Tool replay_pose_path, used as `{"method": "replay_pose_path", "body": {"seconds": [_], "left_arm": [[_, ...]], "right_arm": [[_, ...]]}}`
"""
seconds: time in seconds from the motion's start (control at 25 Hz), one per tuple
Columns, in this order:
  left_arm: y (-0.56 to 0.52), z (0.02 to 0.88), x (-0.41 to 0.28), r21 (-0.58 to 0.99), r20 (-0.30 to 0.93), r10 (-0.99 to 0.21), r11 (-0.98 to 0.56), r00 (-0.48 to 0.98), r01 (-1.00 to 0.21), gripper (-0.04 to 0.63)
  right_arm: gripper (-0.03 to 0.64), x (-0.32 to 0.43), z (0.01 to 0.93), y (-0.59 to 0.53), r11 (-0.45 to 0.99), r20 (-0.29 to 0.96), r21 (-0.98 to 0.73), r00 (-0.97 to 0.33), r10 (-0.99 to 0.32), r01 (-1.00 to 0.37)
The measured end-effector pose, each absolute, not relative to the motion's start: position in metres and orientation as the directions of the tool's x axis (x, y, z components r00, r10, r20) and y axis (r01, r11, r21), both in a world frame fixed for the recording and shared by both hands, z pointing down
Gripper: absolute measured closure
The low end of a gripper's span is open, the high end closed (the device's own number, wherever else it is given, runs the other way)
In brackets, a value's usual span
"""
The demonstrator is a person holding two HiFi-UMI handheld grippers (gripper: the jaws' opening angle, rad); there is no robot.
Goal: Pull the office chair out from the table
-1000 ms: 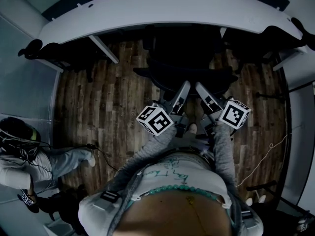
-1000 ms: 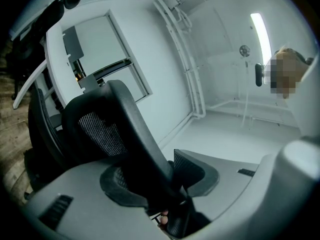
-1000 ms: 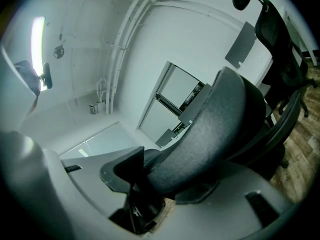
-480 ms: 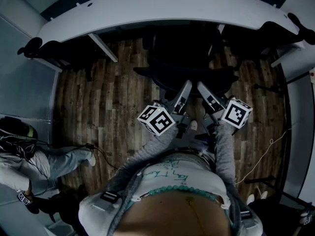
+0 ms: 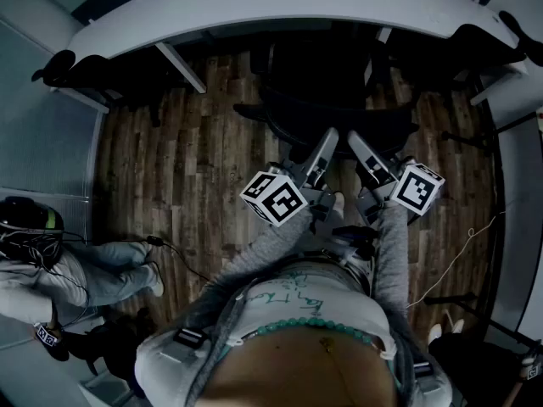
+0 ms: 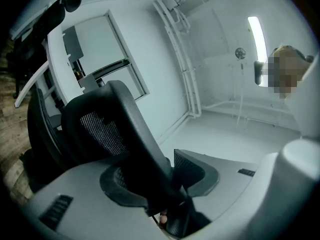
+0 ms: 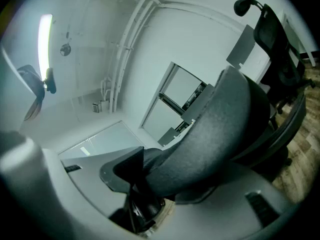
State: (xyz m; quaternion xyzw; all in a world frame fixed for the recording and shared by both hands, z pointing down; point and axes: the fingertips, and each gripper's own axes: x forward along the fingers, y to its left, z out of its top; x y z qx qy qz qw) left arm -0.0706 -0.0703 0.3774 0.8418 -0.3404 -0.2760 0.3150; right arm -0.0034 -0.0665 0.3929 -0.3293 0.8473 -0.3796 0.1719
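Left gripper [image 5: 327,138], right gripper [image 5: 355,140] both clamped on office chair [image 5: 331,91] backrest top, side by side.

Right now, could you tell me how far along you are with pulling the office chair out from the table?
Done: the grasp. The left claw and right claw are each shut on the top edge of the office chair's backrest. In hand: the pull itself. Left: most of the travel, I'd judge, since the chair sits close to the white table, its front at the table's edge.
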Motion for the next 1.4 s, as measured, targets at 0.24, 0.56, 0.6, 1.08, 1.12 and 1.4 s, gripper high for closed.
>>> {"method": "replay_pose_path", "body": {"seconds": [0.24,0.56,0.6,1.08,1.12,1.4], "left_arm": [[-0.06,0.375,-0.073,0.721,-0.24,-0.746,-0.565,0.621,-0.401,0.42],[-0.031,0.372,-0.076,0.721,-0.241,-0.743,-0.567,0.624,-0.397,0.42],[-0.029,0.371,-0.075,0.722,-0.24,-0.743,-0.567,0.625,-0.396,0.42],[0.018,0.378,-0.066,0.724,-0.234,-0.759,-0.553,0.607,-0.413,0.42],[0.023,0.378,-0.065,0.723,-0.234,-0.761,-0.552,0.605,-0.415,0.42],[0.058,0.377,-0.049,0.722,-0.235,-0.774,-0.544,0.588,-0.427,0.42]], "right_arm": [[0.425,-0.006,0.389,-0.056,0.502,-0.046,-0.755,-0.73,-0.682,-0.421],[0.424,-0.009,0.387,-0.027,0.507,-0.049,-0.753,-0.732,-0.68,-0.42],[0.424,-0.009,0.387,-0.025,0.505,-0.048,-0.754,-0.732,-0.679,-0.419],[0.424,0.001,0.393,0.021,0.514,-0.046,-0.758,-0.753,-0.656,-0.401],[0.423,0.002,0.393,0.025,0.513,-0.042,-0.758,-0.755,-0.655,-0.403],[0.425,0.019,0.393,0.058,0.518,-0.039,-0.762,-0.771,-0.635,-0.389]]}}
